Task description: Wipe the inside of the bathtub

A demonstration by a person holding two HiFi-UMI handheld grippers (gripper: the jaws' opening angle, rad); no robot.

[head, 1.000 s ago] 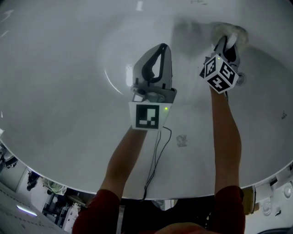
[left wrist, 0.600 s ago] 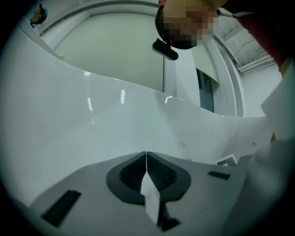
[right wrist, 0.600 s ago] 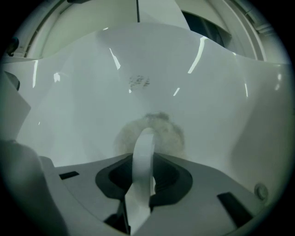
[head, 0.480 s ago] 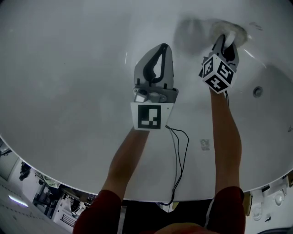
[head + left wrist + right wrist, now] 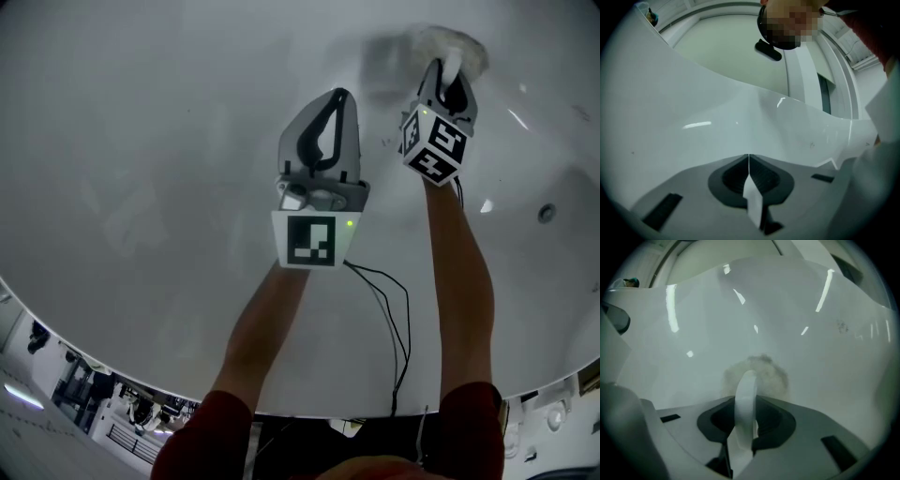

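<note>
The white bathtub (image 5: pixel 141 141) fills the head view. My right gripper (image 5: pixel 448 64) is at the upper right, shut on the white handle (image 5: pixel 746 394) of a fluffy pale scrub pad (image 5: pixel 452 42). The pad (image 5: pixel 759 372) is pressed flat against the glossy tub wall (image 5: pixel 787 310). My left gripper (image 5: pixel 333 96) hovers in the middle, to the left of the right one, with its jaws shut on nothing. In the left gripper view the closed tips (image 5: pixel 748 155) point at the curved tub side (image 5: pixel 693 108) without touching it.
A round metal fitting (image 5: pixel 547 213) sits in the tub wall at the right. A thin black cable (image 5: pixel 398 309) hangs from the left gripper across the tub. Beyond the near rim, room clutter (image 5: pixel 94 408) shows at bottom left.
The right gripper has pushed the pad farther up the tub wall. The metal fitting has slid to the right in the view. The left gripper has barely moved.
</note>
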